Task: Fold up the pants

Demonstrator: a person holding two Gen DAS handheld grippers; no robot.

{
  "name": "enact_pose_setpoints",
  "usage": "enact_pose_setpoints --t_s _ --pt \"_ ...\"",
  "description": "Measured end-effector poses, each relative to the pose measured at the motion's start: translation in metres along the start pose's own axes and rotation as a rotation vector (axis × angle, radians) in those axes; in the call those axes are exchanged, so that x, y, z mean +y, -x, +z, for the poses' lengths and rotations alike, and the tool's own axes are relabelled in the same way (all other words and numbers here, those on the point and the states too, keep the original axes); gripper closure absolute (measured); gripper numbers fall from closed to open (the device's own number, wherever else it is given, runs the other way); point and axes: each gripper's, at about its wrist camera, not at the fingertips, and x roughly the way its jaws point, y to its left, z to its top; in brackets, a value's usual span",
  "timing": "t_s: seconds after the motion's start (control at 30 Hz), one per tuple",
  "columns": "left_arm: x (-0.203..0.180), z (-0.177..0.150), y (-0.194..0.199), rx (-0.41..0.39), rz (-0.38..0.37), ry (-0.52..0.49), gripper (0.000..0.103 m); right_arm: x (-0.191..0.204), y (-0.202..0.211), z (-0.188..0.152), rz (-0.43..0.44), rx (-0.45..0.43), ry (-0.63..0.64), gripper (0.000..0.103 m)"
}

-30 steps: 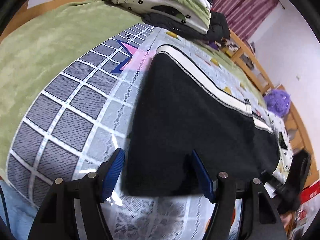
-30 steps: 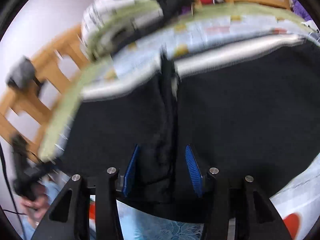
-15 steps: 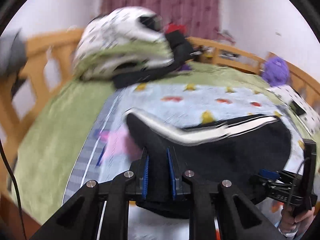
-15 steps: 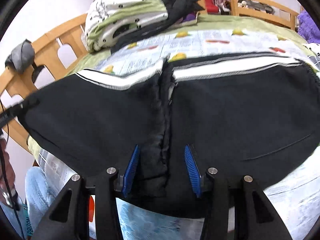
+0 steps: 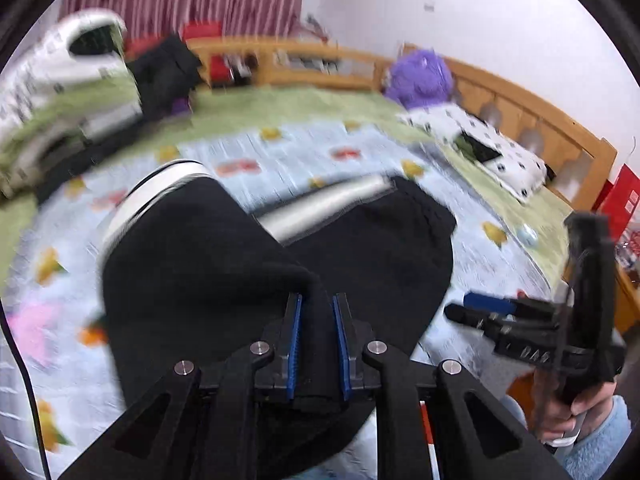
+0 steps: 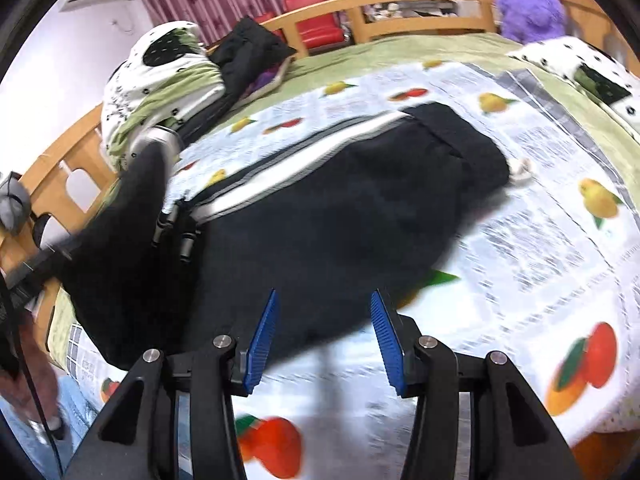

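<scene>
Black pants (image 6: 340,216) with a white side stripe (image 6: 280,178) lie on the fruit-print sheet (image 6: 540,248). My left gripper (image 5: 317,312) is shut on the leg end of the pants (image 5: 208,264) and holds it lifted, doubled toward the waist half (image 5: 384,240). My right gripper (image 6: 324,316) is open and empty, its fingers just at the near edge of the pants. In the left wrist view the right gripper (image 5: 480,312) shows at the right, beside the pants. In the right wrist view the lifted leg (image 6: 128,216) hangs at the left.
A rolled green and white quilt (image 6: 160,80) and a black garment (image 6: 248,48) lie at the far left of the bed. A purple plush toy (image 6: 528,4) and a spotted pillow (image 6: 580,68) sit far right. A wooden bed rail (image 6: 400,8) runs behind.
My left gripper closed on the pants leg end, lifted it and swung it right over the other half. My right gripper let go of the middle fold and drew back to the edge.
</scene>
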Motion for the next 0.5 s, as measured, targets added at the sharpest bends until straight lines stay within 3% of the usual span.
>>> enact_pose_setpoints --t_s 0.1,0.23,0.3,0.33,0.4,0.5 --pt "0.005 -0.014 -0.008 0.069 -0.057 0.039 0.086 -0.013 -0.002 -0.001 0.006 0.025 -0.016 0.056" --pt "0.020 -0.017 0.020 0.038 -0.084 0.062 0.081 -0.007 -0.011 0.005 0.090 0.024 -0.037 0.056" --pt "0.034 -0.017 0.035 0.003 -0.016 0.086 0.045 0.006 -0.020 0.014 0.166 0.023 -0.045 0.055" --pt "0.043 -0.018 0.044 -0.022 0.017 0.102 0.039 0.013 -0.024 0.016 0.199 0.025 -0.049 0.053" --pt "0.067 -0.020 0.060 -0.060 0.076 0.134 0.037 0.033 -0.036 0.022 0.287 0.036 -0.054 0.049" --pt "0.102 -0.028 0.069 -0.044 0.159 0.205 0.037 0.060 -0.062 0.028 0.377 0.066 -0.059 0.046"
